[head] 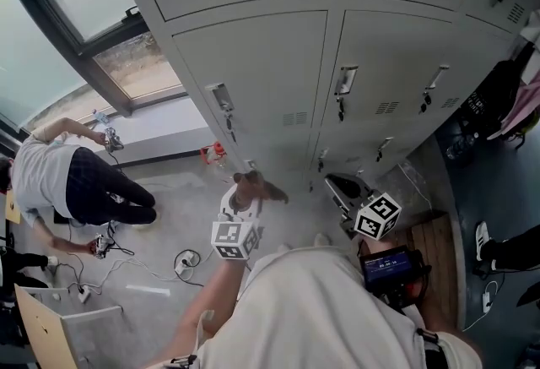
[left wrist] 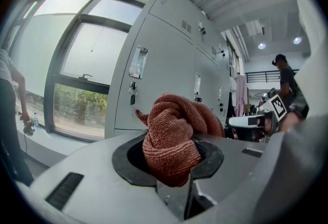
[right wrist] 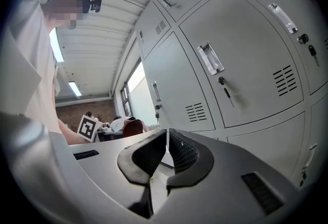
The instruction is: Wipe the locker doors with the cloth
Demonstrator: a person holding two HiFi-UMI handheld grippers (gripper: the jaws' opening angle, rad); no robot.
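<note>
Left gripper view: the left gripper (left wrist: pixel 169 166) is clenched on a wadded reddish cloth (left wrist: pixel 174 133). The cloth bulges above the jaws and appears clear of the locker doors (left wrist: pixel 154 84). Right gripper view: the right gripper (right wrist: pixel 165 159) holds nothing, its jaws almost meeting.

Hazard: the wad offers only a small contact face, so passes may leave strips unwiped.

Hazard: the handle (left wrist: pixel 138 61) and key (left wrist: pixel 132 99) at the door's left edge could snag loose folds and drag the cloth free.
</note>
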